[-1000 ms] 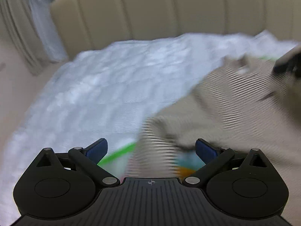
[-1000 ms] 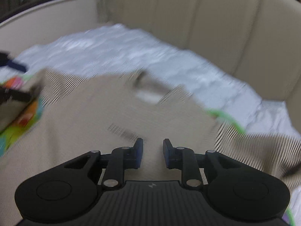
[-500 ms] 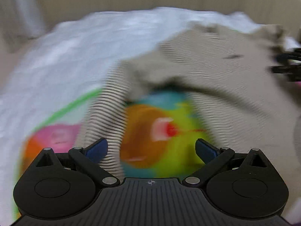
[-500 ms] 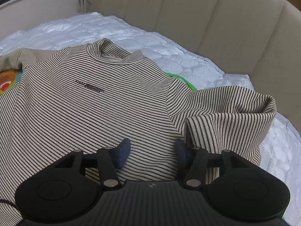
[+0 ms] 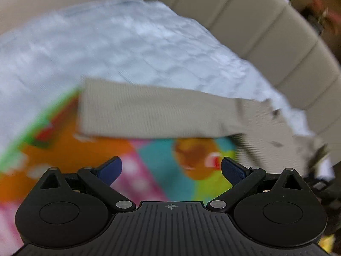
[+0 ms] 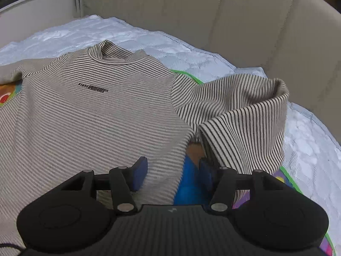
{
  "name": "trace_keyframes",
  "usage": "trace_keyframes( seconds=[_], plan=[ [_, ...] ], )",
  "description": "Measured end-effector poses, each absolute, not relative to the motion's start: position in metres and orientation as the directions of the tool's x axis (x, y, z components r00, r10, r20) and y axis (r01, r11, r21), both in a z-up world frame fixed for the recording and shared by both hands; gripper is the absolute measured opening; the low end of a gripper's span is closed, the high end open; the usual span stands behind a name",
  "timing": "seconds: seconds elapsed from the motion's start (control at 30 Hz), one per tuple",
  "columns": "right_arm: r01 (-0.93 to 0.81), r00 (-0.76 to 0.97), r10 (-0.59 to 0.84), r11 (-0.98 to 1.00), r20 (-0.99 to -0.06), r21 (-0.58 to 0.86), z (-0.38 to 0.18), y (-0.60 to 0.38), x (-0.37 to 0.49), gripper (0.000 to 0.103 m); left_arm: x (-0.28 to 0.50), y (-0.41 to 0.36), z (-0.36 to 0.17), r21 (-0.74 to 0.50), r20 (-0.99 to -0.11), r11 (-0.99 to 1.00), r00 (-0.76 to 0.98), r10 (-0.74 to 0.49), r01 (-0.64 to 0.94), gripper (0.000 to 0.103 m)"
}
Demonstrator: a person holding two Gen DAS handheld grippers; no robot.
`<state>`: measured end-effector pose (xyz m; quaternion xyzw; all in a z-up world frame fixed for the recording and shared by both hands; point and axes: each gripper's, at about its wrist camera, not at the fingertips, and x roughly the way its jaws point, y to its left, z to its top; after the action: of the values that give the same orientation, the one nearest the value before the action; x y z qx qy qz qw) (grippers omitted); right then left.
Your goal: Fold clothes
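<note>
My right claw [image 6: 172, 173] hangs open, empty, low centre above the striped shirt [image 6: 89, 115], spread flat for folding; left claw [image 5: 171, 169] gapes empty too.

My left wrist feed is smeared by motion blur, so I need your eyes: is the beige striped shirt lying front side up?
Observer: Yes. The beige, black-striped knit shirt lies front up, and a dark line of printed text crosses its chest.
Operator: What about the sleeve away from my side?
Observer: It is bunched and doubled over beside the body, not spread flat.
Operator: Is the right hand-held gripper gripping anything?
Observer: No. It is open, with the shirt's side edge in the gap but not pinched.
</note>
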<state>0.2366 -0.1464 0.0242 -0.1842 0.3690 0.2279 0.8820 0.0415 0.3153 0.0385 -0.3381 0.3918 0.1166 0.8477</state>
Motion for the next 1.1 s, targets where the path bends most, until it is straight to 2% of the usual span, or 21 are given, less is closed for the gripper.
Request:
trace_keyframes(
  seconds=[0.17,0.27,0.33,0.4,0.43,0.47,0.5,0.6,0.67,0.73,0.87,0.97,1.1],
  plan=[
    [-0.524,0.610,0.307,0.848,-0.731,-0.082,0.029,-0.159,0.221,0.059,0.046,0.337,0.006,-0.631,-0.723,0.436,0.690,-0.031,-0.641,0.101],
    [-0.537,0.603,0.311,0.839,-0.734,-0.086,0.027,-0.160,0.214,0.059,0.055,0.353,-0.010,-0.653,-0.735,0.271,0.678,0.000,-0.707,0.103],
    [-0.535,0.603,0.317,0.841,-0.732,-0.077,0.027,-0.162,0.213,0.059,0.067,0.351,-0.002,-0.627,-0.744,0.290,0.666,0.051,-0.723,0.101],
    [-0.520,0.604,0.329,0.853,-0.726,-0.046,0.029,-0.166,0.215,0.059,0.077,0.351,0.005,-0.587,-0.749,0.353,0.654,0.106,-0.729,0.065],
    [-0.519,0.605,0.334,0.854,-0.723,-0.039,0.029,-0.168,0.215,0.059,0.081,0.351,0.008,-0.565,-0.749,0.385,0.649,0.134,-0.730,0.036],
    [-0.519,0.605,0.340,0.854,-0.720,-0.033,0.030,-0.170,0.215,0.059,0.085,0.354,0.010,-0.554,-0.752,0.388,0.643,0.146,-0.737,0.025],
    [-0.520,0.606,0.346,0.854,-0.716,-0.028,0.030,-0.172,0.215,0.059,0.086,0.358,0.013,-0.552,-0.753,0.378,0.639,0.156,-0.743,0.020],
    [-0.530,0.615,0.335,0.846,-0.714,-0.059,0.024,-0.176,0.212,0.059,0.091,0.360,0.041,-0.582,-0.708,0.404,0.684,0.174,-0.705,0.017],
    [-0.530,0.611,0.337,0.846,-0.716,-0.054,0.021,-0.179,0.213,0.059,0.096,0.355,0.071,-0.631,-0.633,0.456,0.756,0.165,-0.628,0.012],
    [-0.527,0.607,0.340,0.849,-0.718,-0.043,0.018,-0.181,0.215,0.059,0.106,0.345,0.101,-0.651,-0.560,0.529,0.815,0.150,-0.544,0.011],
    [-0.520,0.608,0.352,0.854,-0.712,-0.022,0.019,-0.182,0.218,0.059,0.135,0.293,0.150,-0.626,-0.436,0.701,0.899,0.049,-0.342,0.010],
    [-0.526,0.613,0.362,0.850,-0.702,-0.021,0.023,-0.178,0.218,0.059,0.168,0.243,0.164,-0.633,-0.419,0.746,0.902,-0.105,-0.208,0.010],
    [-0.540,0.620,0.380,0.842,-0.687,-0.021,0.028,-0.173,0.218,0.059,0.207,0.177,0.154,-0.629,-0.466,0.773,0.837,-0.287,-0.085,0.011]
  ],
)
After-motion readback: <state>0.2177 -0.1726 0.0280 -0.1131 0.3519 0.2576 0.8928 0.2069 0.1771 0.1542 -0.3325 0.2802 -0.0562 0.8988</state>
